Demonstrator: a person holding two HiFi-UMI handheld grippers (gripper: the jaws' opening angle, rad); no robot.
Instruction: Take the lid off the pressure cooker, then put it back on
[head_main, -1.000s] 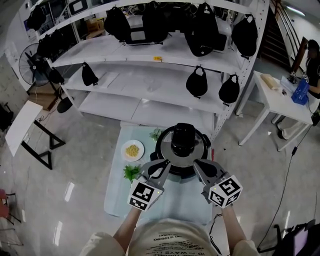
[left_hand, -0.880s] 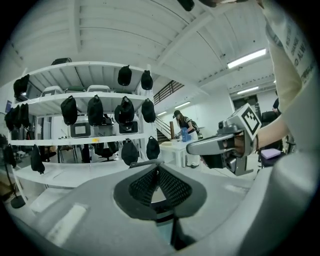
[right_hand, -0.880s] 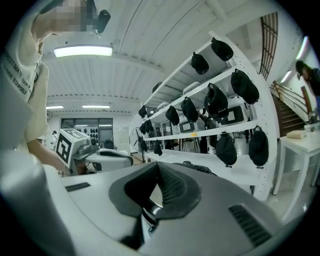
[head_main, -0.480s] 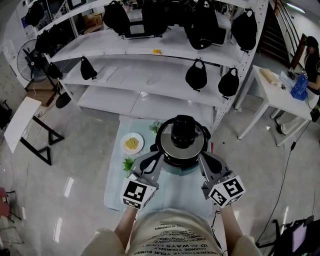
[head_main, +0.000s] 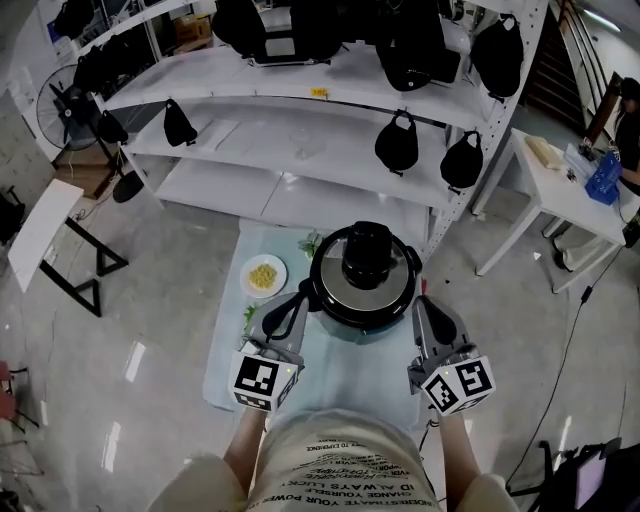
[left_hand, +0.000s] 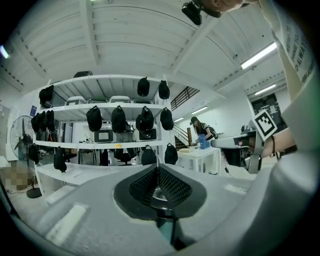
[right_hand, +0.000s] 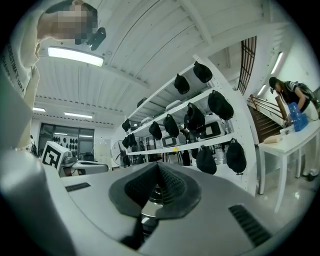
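On the pale green tabletop (head_main: 350, 392): one round black-bodied pressure cooker (head_main: 328, 312), its steel lid with black central knob (head_main: 367, 265) seated squarely on the body. This fits a lid not yet lifted or one already set back; nothing shown decides between them.

Left gripper (head_main: 288, 312): close beside the cooker's left flank, jaws together, nothing between them.

Right gripper (head_main: 426, 310): close beside the cooker's right flank, jaws likewise together and empty.

The flanking placement probably suits a two-sided handling of the lid.

Small white plate of yellow food (head_main: 263, 275): left of the cooker.

Green leaves (head_main: 311, 243): just beyond the cooker.
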